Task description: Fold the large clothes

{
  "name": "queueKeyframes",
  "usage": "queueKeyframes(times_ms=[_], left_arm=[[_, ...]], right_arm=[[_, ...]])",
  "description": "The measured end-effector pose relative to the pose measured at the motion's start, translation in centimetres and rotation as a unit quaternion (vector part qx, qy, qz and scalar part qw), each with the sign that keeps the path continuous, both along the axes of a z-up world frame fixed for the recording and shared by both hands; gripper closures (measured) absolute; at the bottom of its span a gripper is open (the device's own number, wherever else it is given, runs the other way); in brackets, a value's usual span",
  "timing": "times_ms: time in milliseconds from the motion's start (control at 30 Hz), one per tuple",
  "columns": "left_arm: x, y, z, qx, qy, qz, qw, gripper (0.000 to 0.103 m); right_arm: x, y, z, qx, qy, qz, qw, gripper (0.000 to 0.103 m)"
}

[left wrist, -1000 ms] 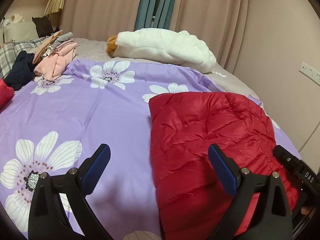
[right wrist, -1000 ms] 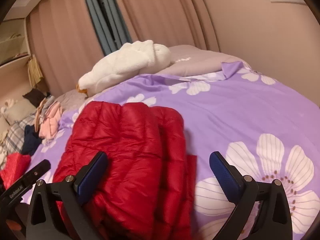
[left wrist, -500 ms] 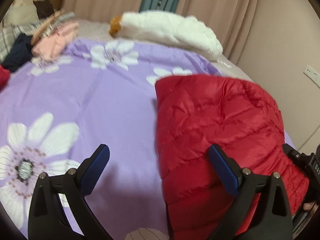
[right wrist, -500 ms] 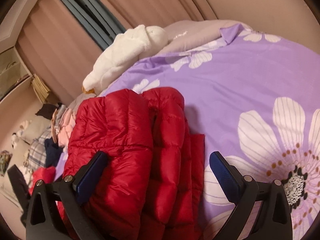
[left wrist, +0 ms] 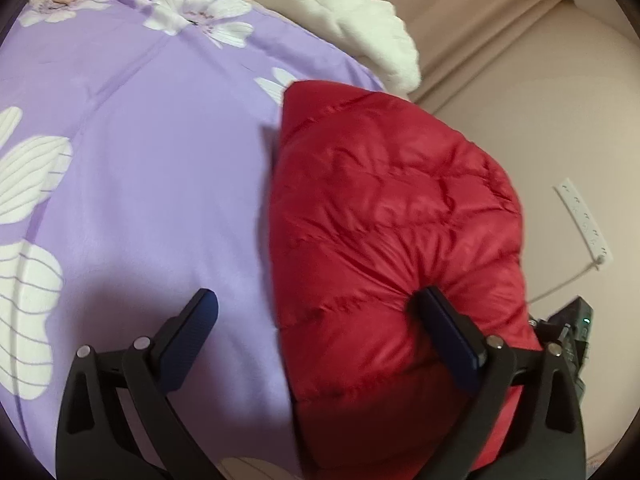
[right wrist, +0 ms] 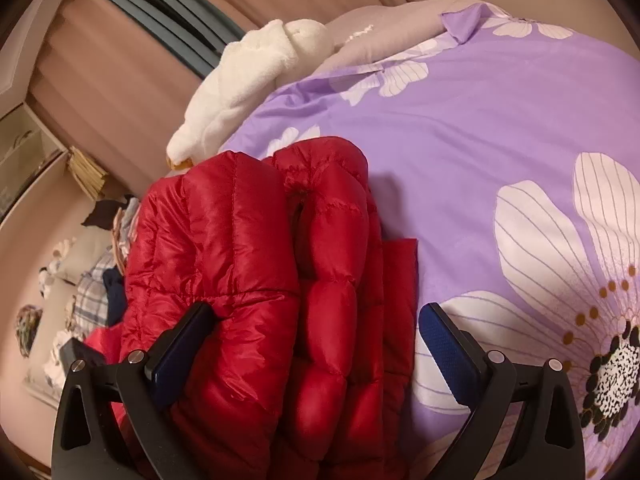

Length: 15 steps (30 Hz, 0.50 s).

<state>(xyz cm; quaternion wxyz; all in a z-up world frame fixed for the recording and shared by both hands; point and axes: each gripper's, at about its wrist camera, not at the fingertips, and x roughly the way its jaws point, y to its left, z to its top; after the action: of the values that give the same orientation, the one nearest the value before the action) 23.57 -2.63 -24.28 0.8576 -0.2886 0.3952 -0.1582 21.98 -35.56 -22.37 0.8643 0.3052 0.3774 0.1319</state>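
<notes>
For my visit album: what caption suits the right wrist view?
Open right gripper straddling a folded red puffer jacket on a purple flowered bedspread.

You are looking across a bed spread with a purple duvet cover [right wrist: 500, 128] printed with big white flowers, a white plush toy [right wrist: 248, 84] lying along its far edge beside a grey pillow [right wrist: 384, 28]. Behind the bed you have pinkish-beige curtains [right wrist: 120, 80] with a strip of blue-grey curtain [right wrist: 172, 20] between them, and in the left wrist view a plain beige wall [left wrist: 560, 120] carrying a white power strip [left wrist: 586, 222] with a cord trailing down from it. Off to the far side in the right wrist view, you can see a heap of mixed clothing [right wrist: 100, 280] and light shelving [right wrist: 28, 152], all under dim, warm indoor light.
</notes>
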Motion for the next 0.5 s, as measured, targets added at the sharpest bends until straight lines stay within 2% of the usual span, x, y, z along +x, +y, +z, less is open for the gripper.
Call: queueKeyframes(times_ms=[100, 167, 267, 333, 400, 433, 500], left_arm=[[0.6, 0.1, -0.8, -0.071, 0.032, -0.034, 0.9964, 0.004], [0.5, -0.2, -0.6, -0.068, 0.032, -0.039, 0.9964, 0.004], [-0.1, -1.8, 1.0, -0.029, -0.003, -0.058, 0.9979, 0.008], [-0.1, -3.7, 2.0, 0.011, -0.022, -0.078, 0.9967, 0.008], [-0.1, -6.2, 2.7, 0.095, -0.043, -0.071, 0.992, 0.007], [-0.1, -6.8, 2.7, 0.123, -0.051, -0.065, 0.9889, 0.007], [-0.1, -7.2, 2.5, 0.136, -0.051, -0.057, 0.9878, 0.007]], right_arm=[[0.1, -0.1, -0.2, 0.007, 0.007, 0.002, 1.0, 0.002], [0.2, -0.3, -0.4, 0.017, 0.012, 0.006, 1.0, 0.002], [0.6, -0.3, -0.8, 0.028, 0.022, 0.016, 0.999, 0.002], [0.7, -0.2, -1.2, 0.024, 0.029, 0.019, 0.999, 0.002], [0.8, -0.2, -1.5, 0.02, 0.035, 0.017, 0.999, 0.002], [0.8, -0.2, -1.6, 0.019, 0.036, 0.016, 0.999, 0.002], [0.8, -0.2, -1.6, 0.02, 0.036, 0.018, 0.999, 0.002]])
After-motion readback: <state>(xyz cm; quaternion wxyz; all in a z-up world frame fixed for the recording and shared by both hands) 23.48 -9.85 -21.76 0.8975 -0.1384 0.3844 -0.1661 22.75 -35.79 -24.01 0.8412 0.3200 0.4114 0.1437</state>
